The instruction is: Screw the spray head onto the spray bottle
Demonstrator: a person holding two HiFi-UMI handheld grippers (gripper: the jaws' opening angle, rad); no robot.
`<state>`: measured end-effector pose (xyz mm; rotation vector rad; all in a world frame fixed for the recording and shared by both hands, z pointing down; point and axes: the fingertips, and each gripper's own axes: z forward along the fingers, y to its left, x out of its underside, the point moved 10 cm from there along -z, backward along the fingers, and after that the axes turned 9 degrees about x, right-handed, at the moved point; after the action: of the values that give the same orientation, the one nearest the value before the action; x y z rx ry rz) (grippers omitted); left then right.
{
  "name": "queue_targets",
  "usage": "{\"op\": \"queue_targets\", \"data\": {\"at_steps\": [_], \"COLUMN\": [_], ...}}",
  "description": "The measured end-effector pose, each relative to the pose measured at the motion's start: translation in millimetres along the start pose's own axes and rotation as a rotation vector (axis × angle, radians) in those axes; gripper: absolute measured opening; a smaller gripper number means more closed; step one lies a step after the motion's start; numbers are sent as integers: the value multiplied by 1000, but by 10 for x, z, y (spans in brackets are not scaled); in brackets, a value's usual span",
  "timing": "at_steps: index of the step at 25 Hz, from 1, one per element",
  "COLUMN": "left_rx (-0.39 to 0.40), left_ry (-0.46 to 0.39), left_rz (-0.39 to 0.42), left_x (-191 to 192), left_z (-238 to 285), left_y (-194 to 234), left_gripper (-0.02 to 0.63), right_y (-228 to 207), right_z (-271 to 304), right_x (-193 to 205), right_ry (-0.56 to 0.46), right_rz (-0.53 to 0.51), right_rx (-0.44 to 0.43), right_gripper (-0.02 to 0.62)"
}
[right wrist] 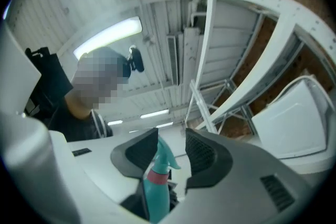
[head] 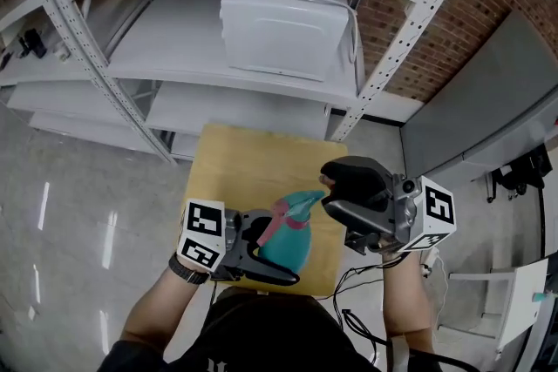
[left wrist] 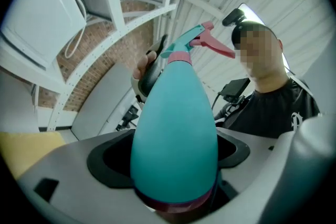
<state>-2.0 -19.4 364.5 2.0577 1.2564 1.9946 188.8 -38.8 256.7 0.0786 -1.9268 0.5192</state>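
In the head view, one spray bottle (head: 292, 250) sits at lower centre over the one yellow bench (head: 231, 174), its one spray head (head: 295, 206) apparently on the neck, my two claws flanking it. In the left gripper view, the left claw (left wrist: 174, 152) pinches the bottle's wide body at frame centre; I'd hold that steady. In the right gripper view, the right claw (right wrist: 170, 139) stands spread around the spray head at bottom centre, not clamping it; I'd close squarely near the pink collar (right wrist: 156, 176), then twist without tilting.
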Motion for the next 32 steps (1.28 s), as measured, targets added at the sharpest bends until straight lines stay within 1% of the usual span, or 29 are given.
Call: {"op": "queue_targets", "data": {"at_steps": [1,2,3,5,6,7,8,10,11,13,14,16,19,21,23,25,27,29,32], "left_rx": [-35,-91,-166,-343,-426,-501,-569,-693,-743,-806,-824,-837,-789,-751,-721,-687,-666,-658,-645], "left_ry": [-43,-82,-115,-163,-176,-185,-189,-208,-229,-275,-286,-284,-261,-226,-189,-169,-161,-158,-153], "left_rz": [34,71,107,162,179,196,218,263,271,249,232,217,247,286,319,326,313,302,339], "left_x": [-11,-16,-9,53,114,196,303,583,720,850,829,730,762,946,1197,1444,1660,1792,1837], "left_z": [-11,-33,-65,-154,-204,-253,-303,-397,-427,-406,-353,-213,-70,-46,-79,-140,-149,-63,91], "left_y": [-30,-61,-94,-176,-229,-287,-346,-439,-479,-598,-685,-885,-1203,-1448,-1703,-1911,-2130,-2387,-2730], "left_gripper": [422,422,422,423,423,423,423,423,423,423,423,423,423,423,423,423,423,422,422], "right_y": [-45,-98,-143,-170,-153,-128,-104,-87,-85,-31,43,281,782,1195,1634,2065,2509,2916,3352], "right_z": [-101,-210,-320,-510,-588,-659,-727,-857,-915,-991,-1005,-1000,-937,-860,-762,-666,-612,-617,-622], "right_x": [-58,-85,-73,62,171,301,455,828,1011,1225,1230,1137,1120,1271,1526,1795,1984,2056,2031], "right_ry": [-73,-122,-139,-92,-53,-19,5,33,41,51,55,67,86,106,138,168,189,199,192], "right_rz": [33,64,80,55,27,1,-18,-26,-11,47,71,76,24,-7,-17,-7,4,10,-10], "right_rx": [58,129,213,381,447,493,523,555,569,595,606,627,658,687,729,773,799,812,819], "right_gripper": [141,141,141,138,105,82,64,21,6,3,3,3,3,3,3,3,3,3,3]}}
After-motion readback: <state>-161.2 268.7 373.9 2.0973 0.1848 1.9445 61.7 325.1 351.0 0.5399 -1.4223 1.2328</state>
